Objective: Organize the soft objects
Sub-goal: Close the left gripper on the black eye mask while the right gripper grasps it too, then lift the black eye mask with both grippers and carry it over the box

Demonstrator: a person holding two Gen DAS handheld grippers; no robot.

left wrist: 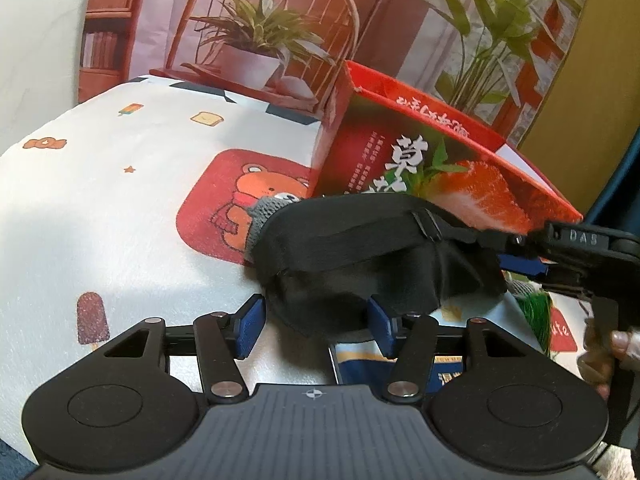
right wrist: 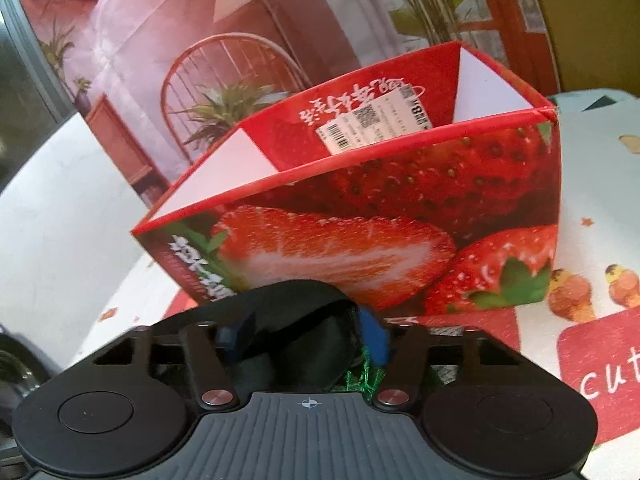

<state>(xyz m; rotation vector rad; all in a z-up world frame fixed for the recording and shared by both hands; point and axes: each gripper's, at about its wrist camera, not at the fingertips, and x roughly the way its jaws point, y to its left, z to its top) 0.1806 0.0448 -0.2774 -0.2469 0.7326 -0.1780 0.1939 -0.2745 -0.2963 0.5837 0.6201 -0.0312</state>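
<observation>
The left hand-held gripper (left wrist: 314, 326) stands released around one end of the black eye mask (left wrist: 360, 256); the right hand-held gripper (right wrist: 306, 336) apparently pinches the other end, before the strawberry box (right wrist: 400, 208).

A printed backdrop (left wrist: 256, 32) of chair and plants stands behind the cartoon-patterned tablecloth (left wrist: 120, 200).

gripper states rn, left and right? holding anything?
Left gripper: open; the black eye mask hangs partly between its pads, not pinched.
Right gripper: shut on the black eye mask, in front of the strawberry box.
</observation>
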